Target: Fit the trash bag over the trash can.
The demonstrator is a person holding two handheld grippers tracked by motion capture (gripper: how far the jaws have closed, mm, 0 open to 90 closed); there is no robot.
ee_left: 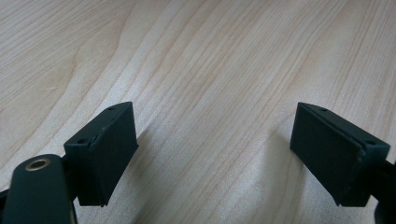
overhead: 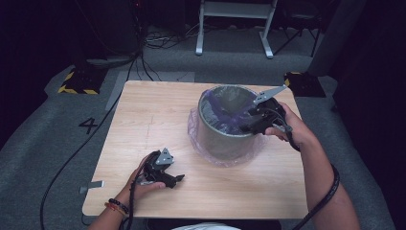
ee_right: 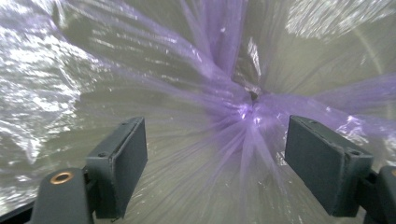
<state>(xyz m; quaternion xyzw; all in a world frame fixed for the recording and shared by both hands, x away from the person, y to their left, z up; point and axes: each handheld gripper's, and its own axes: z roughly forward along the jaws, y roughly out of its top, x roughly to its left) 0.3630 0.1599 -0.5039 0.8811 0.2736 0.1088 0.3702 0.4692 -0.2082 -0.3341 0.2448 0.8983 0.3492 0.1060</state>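
- The right gripper has its jaws spread wide with nothing between them; it points down into the mouth of the grey bin, which reads as the work in hand: fitting the liner into it.
- Straight ahead of those jaws, slightly toward the right one, the purple bag gathers into a tight pucker from which folds fan outward. This is probably the bag's sealed bottom, lying against the bin's floor.
- To either side of the jaws the film lies loose and shiny over the bin's inner wall, so the liner looks pushed in but not yet smoothed.
- In the high view the right gripper sits over the bin's near-right rim, and the bag's edge spills down the outside and pools around the base, likely to hold the liner on the rim.
- The left gripper also has its jaws apart and empty, with only bare wood grain of the table between and beyond them.
- It rests low on the table, near the front edge and well apart from the bin; I judge it parked so that the right hand has room.
- A next pinch would suit the loose film beside the pucker; thin plastic slips and tears easily.
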